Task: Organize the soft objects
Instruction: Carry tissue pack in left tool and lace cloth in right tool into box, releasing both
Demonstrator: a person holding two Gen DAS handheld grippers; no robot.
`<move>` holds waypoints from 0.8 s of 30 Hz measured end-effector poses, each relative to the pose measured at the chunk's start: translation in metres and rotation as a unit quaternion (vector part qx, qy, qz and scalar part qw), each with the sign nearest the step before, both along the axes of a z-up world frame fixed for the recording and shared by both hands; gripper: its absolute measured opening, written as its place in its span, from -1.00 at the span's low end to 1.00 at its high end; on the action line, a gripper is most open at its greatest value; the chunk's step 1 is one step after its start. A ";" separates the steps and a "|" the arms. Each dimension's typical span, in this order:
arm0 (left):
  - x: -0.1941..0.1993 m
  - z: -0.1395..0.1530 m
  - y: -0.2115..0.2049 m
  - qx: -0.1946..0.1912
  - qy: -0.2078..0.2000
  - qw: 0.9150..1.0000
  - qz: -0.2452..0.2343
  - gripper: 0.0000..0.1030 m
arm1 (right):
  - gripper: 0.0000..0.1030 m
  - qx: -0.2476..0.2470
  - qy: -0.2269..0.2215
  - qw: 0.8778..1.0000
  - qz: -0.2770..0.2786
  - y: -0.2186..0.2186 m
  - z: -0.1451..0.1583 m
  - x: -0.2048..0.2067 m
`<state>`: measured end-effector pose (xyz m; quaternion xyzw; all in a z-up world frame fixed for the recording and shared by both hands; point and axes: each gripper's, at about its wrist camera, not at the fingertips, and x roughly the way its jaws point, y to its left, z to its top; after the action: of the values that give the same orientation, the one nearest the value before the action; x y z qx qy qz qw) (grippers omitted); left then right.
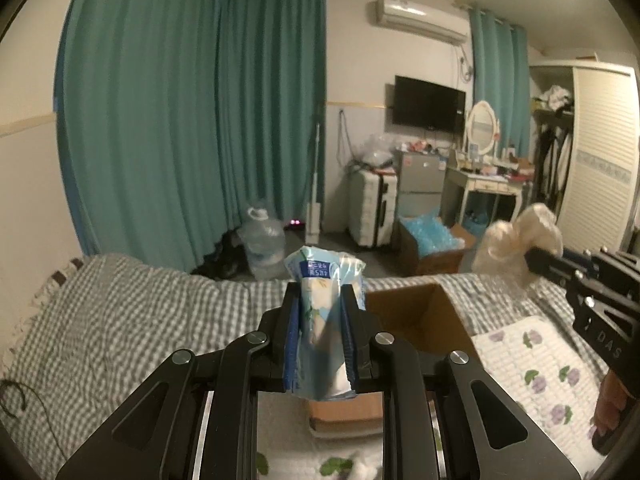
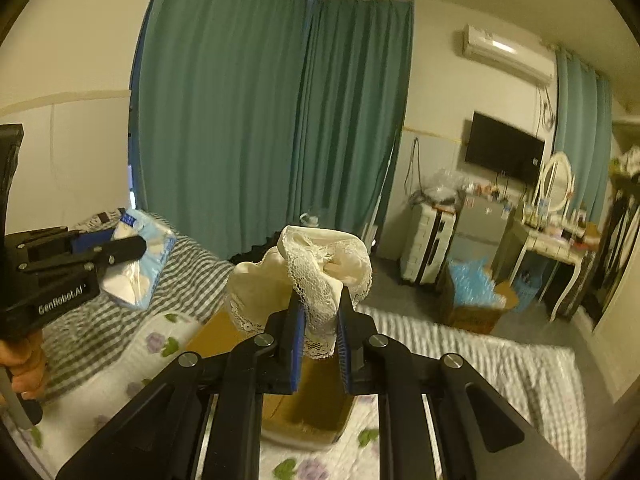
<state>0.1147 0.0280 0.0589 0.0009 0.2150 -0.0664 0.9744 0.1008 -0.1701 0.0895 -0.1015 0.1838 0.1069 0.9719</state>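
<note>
1. Black jaws with blue pads fill the foreground of the left wrist view: the left hand-held gripper (image 1: 320, 336) is clamped on a soft tissue pack (image 1: 322, 300) in pale blue and white plastic, held upright above the bed (image 1: 120, 320).
2. Blue label strip near the pack's top carries small white print, too blurred to read.
3. In the right wrist view, the right hand-held gripper (image 2: 318, 344) is pinched on a cream lace-trimmed cloth (image 2: 320, 276), which bunches and flops over above the pads.
4. Both soft things hang over an open cardboard box (image 1: 416, 320) that sits on the bed, on a white floral quilt (image 1: 540, 368) laid over grey checked bedding.
5. Each camera sees the other tool from the side: white lettering on the left one reads "GenRobot.AI"; on the right one only "DAS" shows, cut off at the edge.
6. A person's fingers wrap each handle, mostly out of frame.
7. Beyond the bed: teal curtains (image 1: 180, 120), a water jug (image 1: 262, 240) on the floor, a white suitcase (image 1: 370, 208), a wall television (image 1: 428, 104), an air conditioner (image 1: 420, 20), a dressing table with an oval mirror (image 1: 482, 124), and a second box of blue packets (image 1: 432, 236). Clutter there is too small to identify.
</note>
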 end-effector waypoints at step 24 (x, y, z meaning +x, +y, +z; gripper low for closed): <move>0.106 -0.100 -0.045 0.059 0.142 0.988 -0.010 -0.63 | -0.73 -0.051 0.155 0.987 -0.004 0.007 -0.111 0.108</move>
<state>0.2209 -0.0171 -0.0412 0.0508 0.3551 -0.0633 0.9313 0.2092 -0.1630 -0.0210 -0.1323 0.3374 0.1078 0.9258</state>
